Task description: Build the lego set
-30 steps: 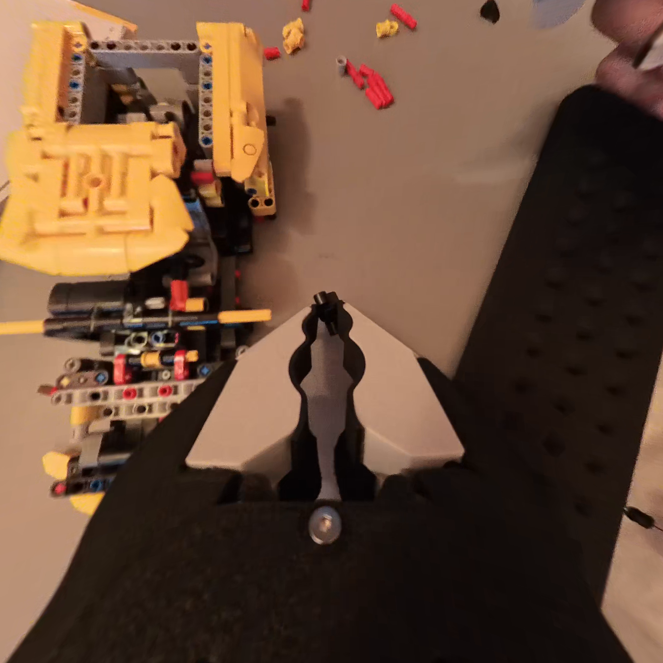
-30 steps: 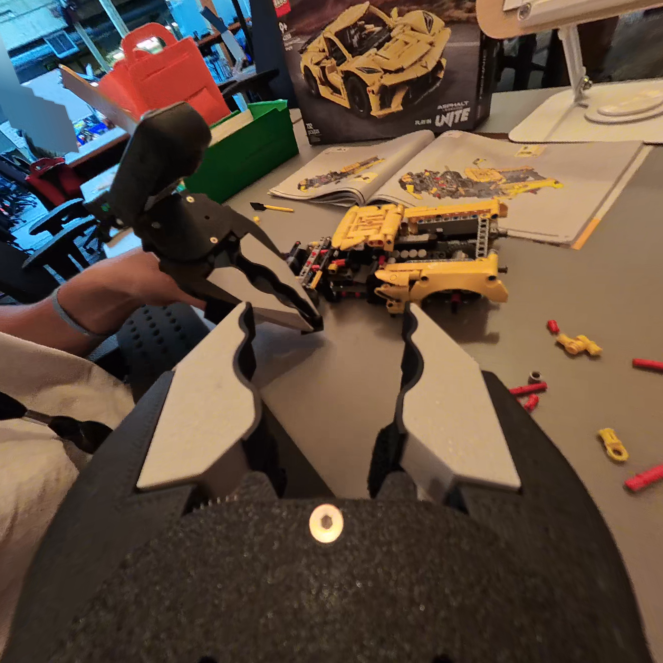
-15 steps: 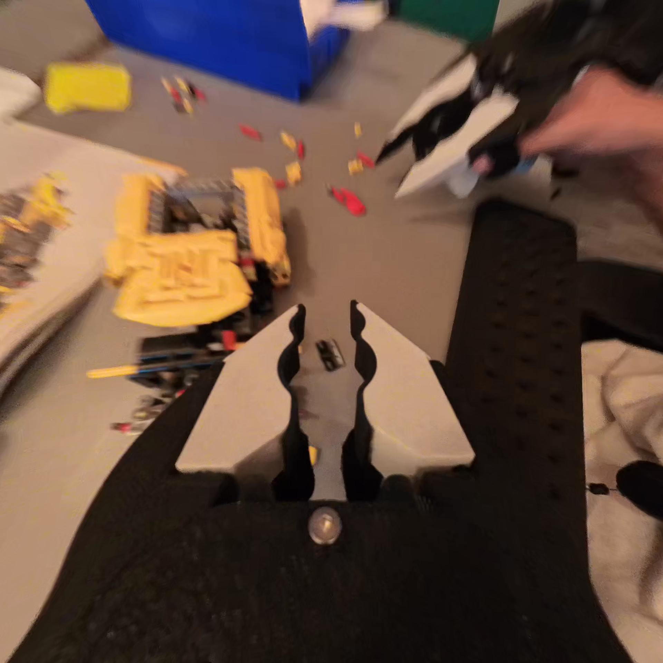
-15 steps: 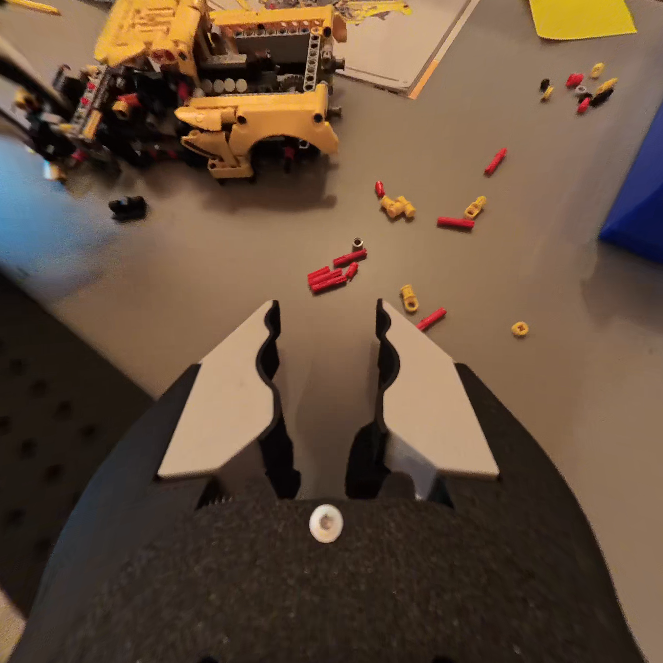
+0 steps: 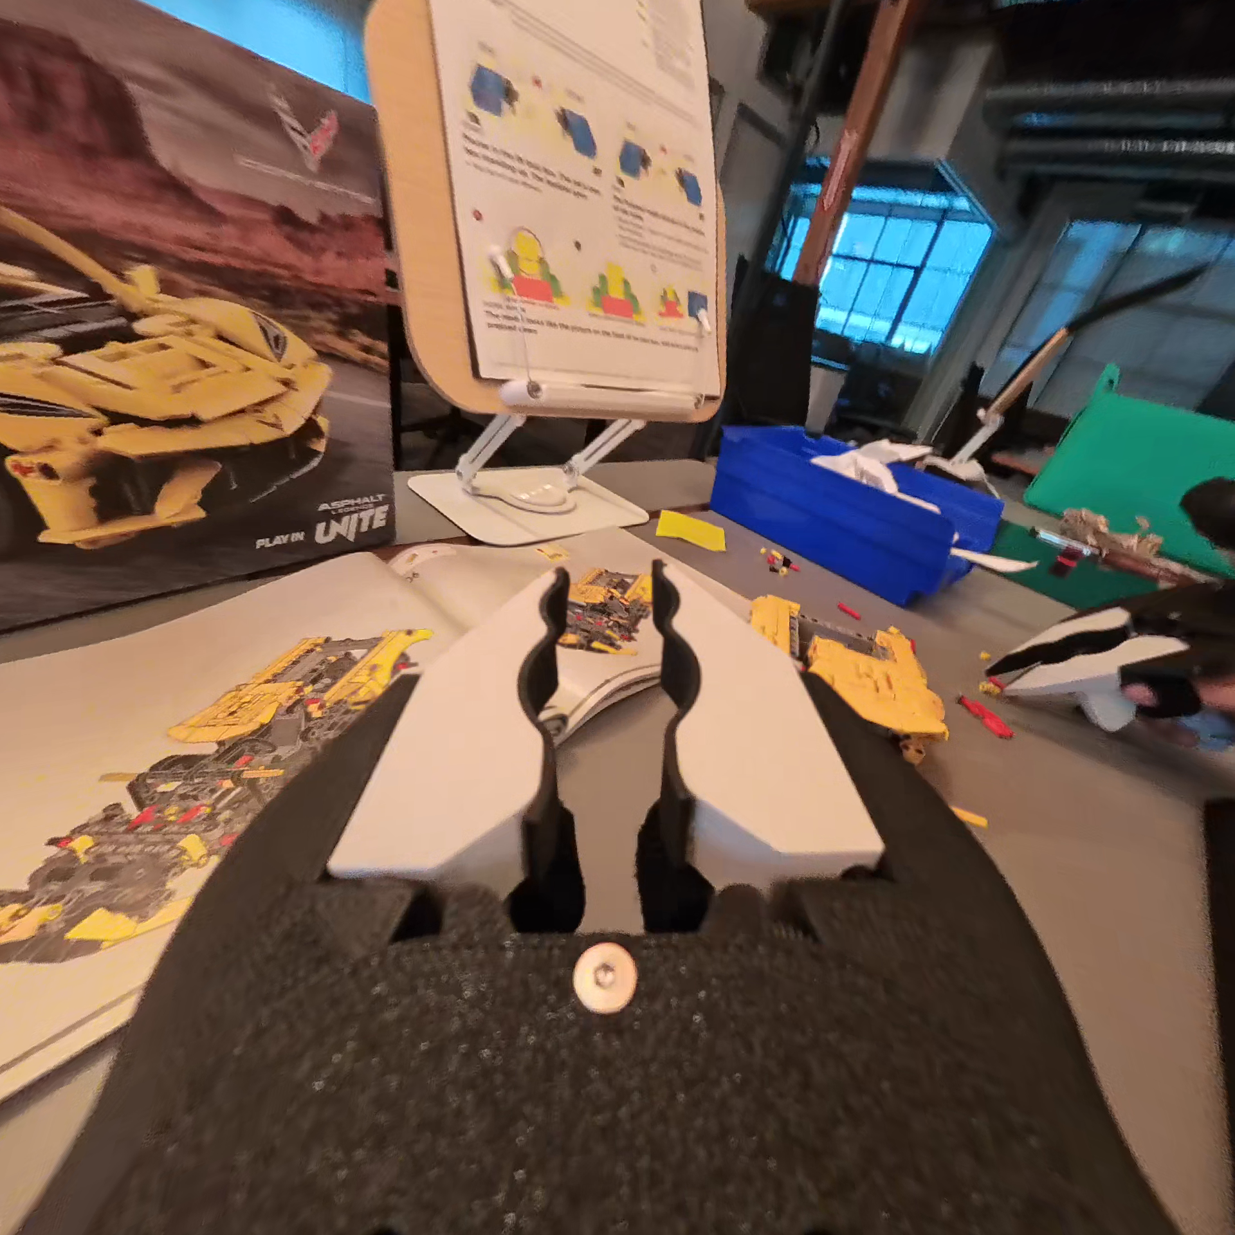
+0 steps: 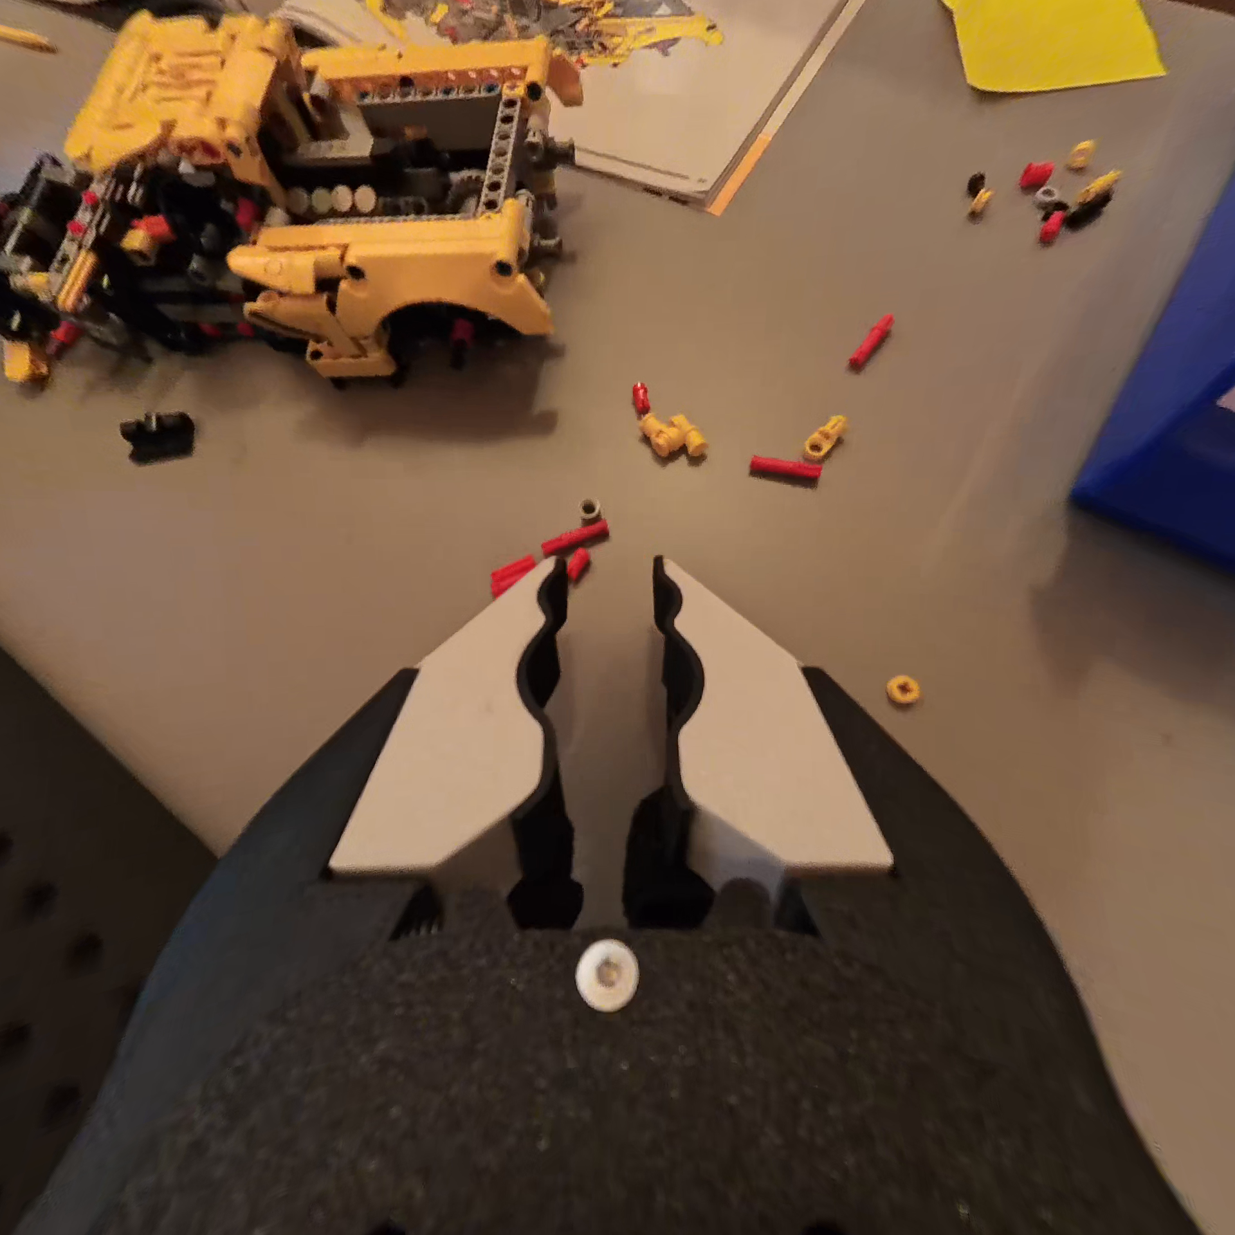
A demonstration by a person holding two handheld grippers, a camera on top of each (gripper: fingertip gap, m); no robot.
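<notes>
The half-built yellow and black lego car (image 6: 314,220) stands on the grey table at upper left of the right wrist view; it also shows in the left wrist view (image 5: 862,668). My right gripper (image 6: 609,568) is open and empty, low over the table, its tips beside a cluster of red pins (image 6: 568,544) and a small grey bush (image 6: 589,509). A small black piece (image 6: 158,436) lies on the table in front of the car. My left gripper (image 5: 608,575) is open and empty, raised and pointing over the open instruction booklet (image 5: 234,668). The right gripper shows at the right edge of the left wrist view (image 5: 1096,658).
Loose red and yellow pieces (image 6: 785,466) are scattered right of the car, more near a blue bin (image 6: 1176,428). A yellow sheet (image 6: 1056,40) lies at the back. The set's box (image 5: 180,347), a document stand (image 5: 561,220), a blue bin (image 5: 849,508) and a green bin (image 5: 1136,481) stand behind. Spacing between my two grippers at the tips: around 40 cm. To the small black piece (image 6: 158,436): right tips about 20 cm, left tips about 25 cm.
My left gripper let go of the small black piece, which now lies on the table, then opened, lifted and tilted up toward the booklet. My right gripper moved down toward the red pins and narrowed.
</notes>
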